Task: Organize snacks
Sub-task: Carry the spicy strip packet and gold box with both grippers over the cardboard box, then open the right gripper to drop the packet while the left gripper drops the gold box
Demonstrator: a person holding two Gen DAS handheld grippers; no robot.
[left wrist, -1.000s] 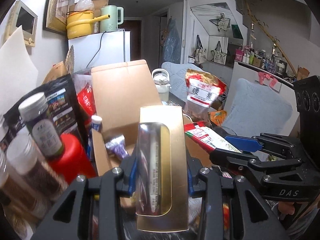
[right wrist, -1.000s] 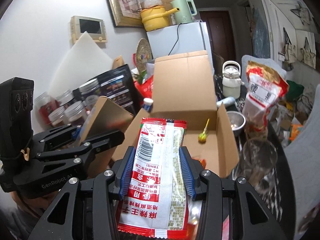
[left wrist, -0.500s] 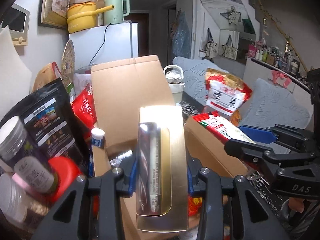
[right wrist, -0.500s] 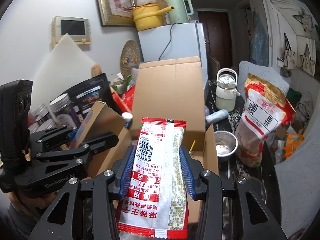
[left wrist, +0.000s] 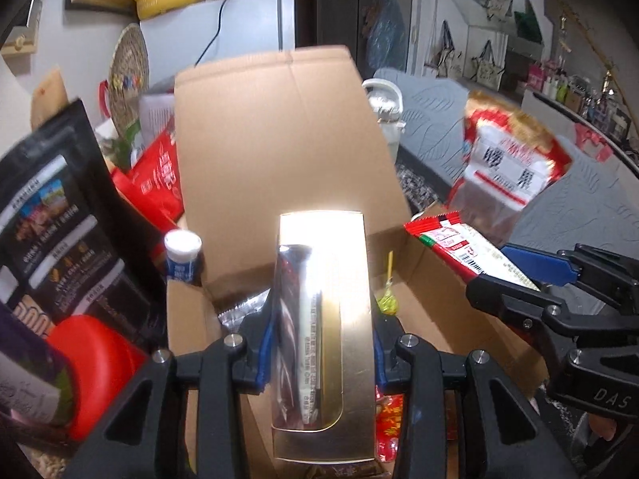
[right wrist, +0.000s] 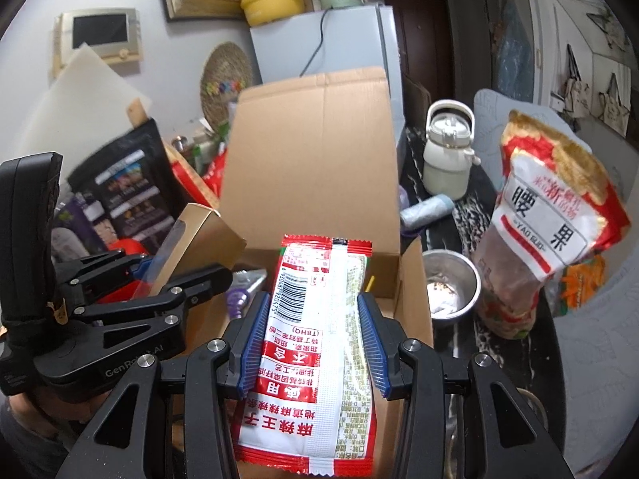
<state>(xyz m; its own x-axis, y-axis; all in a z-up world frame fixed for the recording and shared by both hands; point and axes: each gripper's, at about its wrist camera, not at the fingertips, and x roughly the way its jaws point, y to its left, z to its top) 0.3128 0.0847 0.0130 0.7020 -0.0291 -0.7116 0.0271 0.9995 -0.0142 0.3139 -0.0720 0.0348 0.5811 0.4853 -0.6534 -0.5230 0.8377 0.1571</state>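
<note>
- two grippers are loaded, each pinching one snack over the open cardboard box point(left wrist: 279, 151).
- left gripper point(left wrist: 321, 339): its blue-padded fingers point(left wrist: 265, 343) press in on the long sides of a gold window box point(left wrist: 323, 319), whose long axis runs straight forward along the fingers and points down into the carton.
- right gripper point(right wrist: 309, 339): its fingers point(right wrist: 251, 343) clamp a red-and-white sachet point(right wrist: 315, 343) at mid-length; the sachet's long axis also lies along the fingers, barcode end forward, and its far end reaches over the box's near wall.
- side by side: in the right wrist view the left gripper point(right wrist: 159, 279) sits to the left with the gold window box point(right wrist: 199, 239) tilted up over the box's left edge; in the left wrist view the right gripper point(left wrist: 531, 279) holds the red-and-white sachet point(left wrist: 459, 247) over the right wall.
- inside the carton: a yellow lollipop point(left wrist: 386, 299) near the right wall and a silvery purple wrapper point(right wrist: 243, 291) toward the left; the rear flap stands upright.
- judgement: the box lies straight ahead and below both loads, and the left one looks deeper over the opening, so it seems nearer to a drop. both need lowering nose-first, clear of the walls.
- around the carton on the desk: a black pouch point(left wrist: 60, 215), a red lid point(left wrist: 96, 359), a white kettle point(right wrist: 447, 155), a steel cup point(right wrist: 449, 287) and a large cashew bag point(right wrist: 547, 231).
</note>
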